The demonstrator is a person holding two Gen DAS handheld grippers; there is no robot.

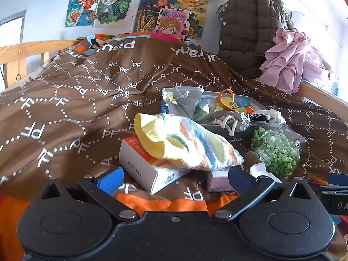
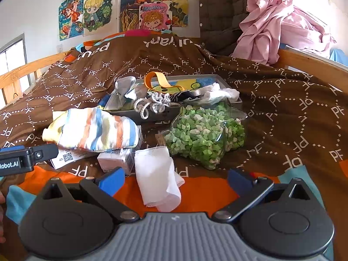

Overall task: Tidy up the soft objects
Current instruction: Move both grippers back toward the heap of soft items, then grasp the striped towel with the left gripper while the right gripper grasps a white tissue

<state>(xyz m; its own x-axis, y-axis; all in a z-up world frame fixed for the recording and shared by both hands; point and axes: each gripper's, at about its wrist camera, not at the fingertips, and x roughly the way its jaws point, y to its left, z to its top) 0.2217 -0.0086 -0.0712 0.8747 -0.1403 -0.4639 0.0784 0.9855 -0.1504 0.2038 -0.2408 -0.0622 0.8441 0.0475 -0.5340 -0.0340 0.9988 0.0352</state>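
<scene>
Over bed [image 2: 282,100], your right hand-held gripper [image 2: 176,179] stood wide open astride white sock [image 2: 156,178]; left hand-held gripper [image 1: 174,179] likewise open, empty.

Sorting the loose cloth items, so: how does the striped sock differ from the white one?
The striped sock has yellow, orange and blue bands; the white sock is plain. The striped sock lies draped over small boxes, the white sock folded on the blanket, nearer the right gripper. Both lie outside the tray.
</scene>
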